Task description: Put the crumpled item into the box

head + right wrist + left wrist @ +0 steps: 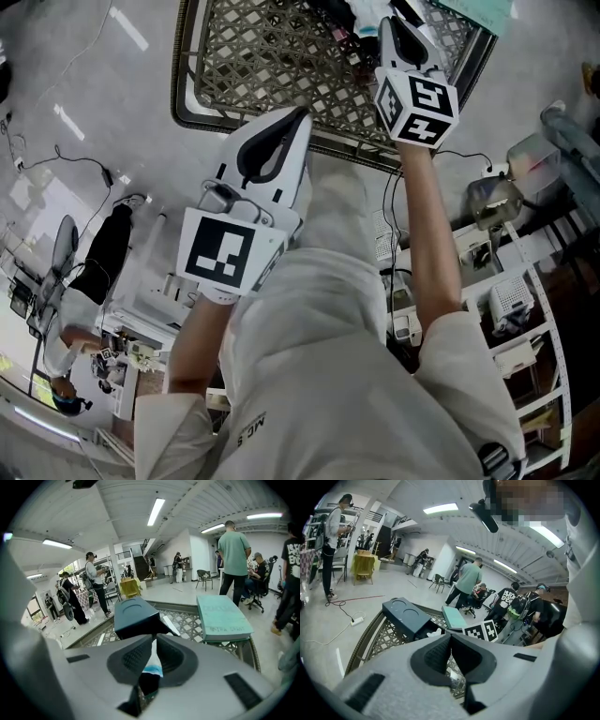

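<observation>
My right gripper is shut on the crumpled item, a white piece with a light blue band and a dark lower part that hangs between its jaws. Just beyond its tips stands a dark blue-grey box on the metal lattice table. In the head view the right gripper reaches over the table's far part. My left gripper is held near the table's front rim, and its jaws are shut with nothing between them. The left gripper faces the same box.
A flat teal box lies on the table to the right of the dark box. Several people stand and sit around the room. A power strip with a cable lies on the floor. Shelves with bins stand at my right.
</observation>
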The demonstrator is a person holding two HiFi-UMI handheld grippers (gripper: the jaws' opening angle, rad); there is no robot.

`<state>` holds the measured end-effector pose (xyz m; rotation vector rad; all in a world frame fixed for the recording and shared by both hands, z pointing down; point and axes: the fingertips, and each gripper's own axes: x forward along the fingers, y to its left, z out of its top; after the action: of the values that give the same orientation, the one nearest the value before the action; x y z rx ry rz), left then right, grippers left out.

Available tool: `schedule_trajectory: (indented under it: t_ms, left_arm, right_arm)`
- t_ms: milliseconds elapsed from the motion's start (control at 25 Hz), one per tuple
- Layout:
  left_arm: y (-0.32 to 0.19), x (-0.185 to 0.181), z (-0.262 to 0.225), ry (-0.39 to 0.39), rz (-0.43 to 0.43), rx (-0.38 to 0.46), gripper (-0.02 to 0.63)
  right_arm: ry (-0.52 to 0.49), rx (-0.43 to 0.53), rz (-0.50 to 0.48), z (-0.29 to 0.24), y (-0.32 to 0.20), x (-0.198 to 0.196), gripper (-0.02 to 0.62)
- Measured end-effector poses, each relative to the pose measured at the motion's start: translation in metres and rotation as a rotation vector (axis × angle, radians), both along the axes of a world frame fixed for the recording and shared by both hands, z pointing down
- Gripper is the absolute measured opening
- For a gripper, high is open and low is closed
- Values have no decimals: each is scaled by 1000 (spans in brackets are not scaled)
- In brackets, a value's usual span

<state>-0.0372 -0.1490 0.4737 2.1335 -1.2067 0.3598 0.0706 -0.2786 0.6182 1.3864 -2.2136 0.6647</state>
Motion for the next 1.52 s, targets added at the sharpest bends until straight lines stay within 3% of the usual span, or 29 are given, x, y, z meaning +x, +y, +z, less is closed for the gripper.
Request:
schedule_trajectory:
  t_ms: [640,1240,1520]
  left_arm:
    - [19,-1,-65,-2,43,94,25]
    - [39,4,-119,37,91,172,25]
    - [46,5,-147,46,103,221,25]
  right_arm:
    - [-25,103,20,-115,47,15,25]
    - [24,293,78,-260,105,55,15]
    - [10,334,90,-307,142,59,15]
